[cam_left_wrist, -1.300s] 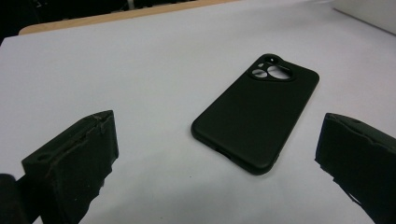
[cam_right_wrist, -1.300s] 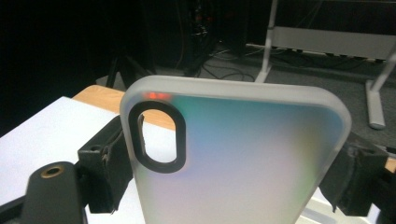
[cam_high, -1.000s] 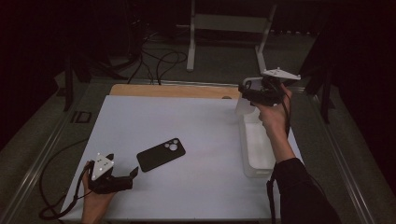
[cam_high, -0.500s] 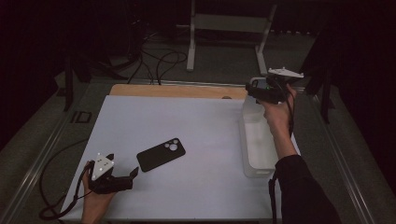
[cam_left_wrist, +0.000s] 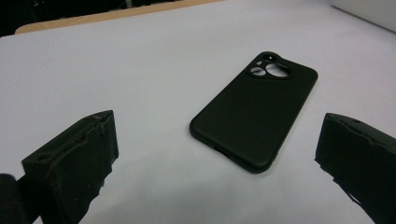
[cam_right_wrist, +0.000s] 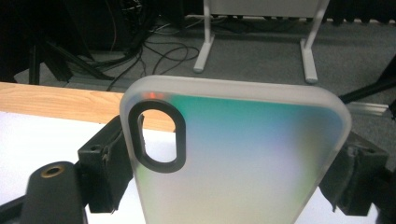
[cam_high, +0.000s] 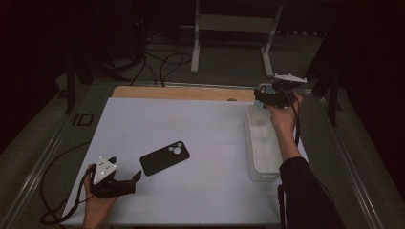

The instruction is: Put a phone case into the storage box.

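Observation:
A black phone case [cam_high: 165, 157] lies back-up on the white table top [cam_high: 191, 124], its camera cutout toward the far right. My left gripper [cam_high: 135, 183] rests just left of it, open, and the black case [cam_left_wrist: 254, 112] lies ahead of the spread jaws of the left gripper [cam_left_wrist: 217, 120]. My right gripper [cam_high: 260, 98] hangs over the far end of a clear bin [cam_high: 249, 143], shut on a frosted, iridescent phone case [cam_high: 261, 112]. In the right gripper view that translucent case [cam_right_wrist: 243, 158] stands between the pads of the right gripper [cam_right_wrist: 229, 163], which press on its two long edges.
The clear bin runs along the table's right edge. A wooden strip [cam_high: 181, 93] borders the far edge. Beyond it are a white stand [cam_high: 234, 28] and loose cables [cam_high: 162, 62] on the floor. A cable [cam_high: 52, 191] trails off the left gripper over the table's left edge.
My right gripper, still holding the translucent case, has shifted slightly to the right and lower over the far end of the bin. The left gripper and the black case have stayed put.

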A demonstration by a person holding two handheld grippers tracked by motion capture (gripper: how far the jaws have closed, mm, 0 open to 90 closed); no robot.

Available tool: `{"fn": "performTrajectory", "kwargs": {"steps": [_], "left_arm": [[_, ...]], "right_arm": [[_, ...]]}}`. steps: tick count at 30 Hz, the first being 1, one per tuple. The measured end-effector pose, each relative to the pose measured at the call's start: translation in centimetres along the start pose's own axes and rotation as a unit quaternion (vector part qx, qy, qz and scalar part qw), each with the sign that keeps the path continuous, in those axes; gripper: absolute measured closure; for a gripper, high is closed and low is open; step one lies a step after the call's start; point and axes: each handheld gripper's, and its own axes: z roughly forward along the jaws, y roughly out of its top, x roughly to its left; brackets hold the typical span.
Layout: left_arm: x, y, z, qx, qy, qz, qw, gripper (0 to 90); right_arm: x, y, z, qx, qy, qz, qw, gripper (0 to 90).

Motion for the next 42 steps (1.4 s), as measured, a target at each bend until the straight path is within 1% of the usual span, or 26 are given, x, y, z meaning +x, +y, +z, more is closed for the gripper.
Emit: {"fn": "performTrajectory", "kwargs": {"steps": [6, 9, 11, 14, 15, 23, 25, 28, 30, 38, 42], "left_arm": [[0.0, 0.0, -0.1, -0.001, -0.001, 0.001, 1.0, 0.0], [0.0, 0.0, -0.1, -0.001, -0.001, 0.001, 1.0, 0.0], [0.0, 0.0, -0.1, -0.002, 0.0, 0.0, 1.0, 0.0], [0.0, 0.0, -0.1, -0.003, 0.0, -0.001, 1.0, 0.0], [0.0, 0.0, -0.1, -0.002, 0.0, 0.0, 1.0, 0.0], [0.0, 0.0, -0.1, -0.002, 0.0, 0.0, 1.0, 0.0], [0.0, 0.0, -0.1, -0.003, 0.0, 0.0, 1.0, 0.0], [0.0, 0.0, -0.1, -0.003, 0.0, 0.0, 1.0, 0.0], [0.0, 0.0, -0.1, -0.003, 0.0, 0.0, 1.0, 0.0], [0.0, 0.0, -0.2, -0.003, 0.0, 0.0, 1.0, 0.0], [0.0, 0.0, -0.1, -0.002, 0.0, 0.0, 1.0, 0.0]], "right_arm": [[-0.1, -0.6, 1.0, 0.01, -0.008, 0.003, 0.9999, 17.1], [-0.3, -0.7, 1.3, 0.013, -0.012, 0.011, 0.9998, 17.1], [-0.3, -0.9, 1.6, 0.017, -0.014, 0.01, 0.9997, 17.1], [-0.3, -0.9, 1.6, 0.018, -0.015, 0.011, 0.9997, 17.1], [-0.3, -1.2, 2.0, 0.021, -0.014, 0.013, 0.9996, 17.1], [0.2, -2.0, 3.3, 0.039, -0.022, 0.006, 0.999, 17.0], [0.2, -2.0, 3.4, 0.039, -0.023, 0.007, 0.999, 17.0], [0.2, -2.2, 3.7, 0.047, -0.027, 0.012, 0.9984, 17.0], [0.1, -2.4, 3.9, 0.05, -0.026, 0.014, 0.9983, 17.0], [0.2, -3.0, 4.4, 0.066, -0.032, 0.004, 0.9973, 17.0], [0.1, -3.2, 4.6, 0.071, -0.034, 0.005, 0.9969, 17.0]]}}
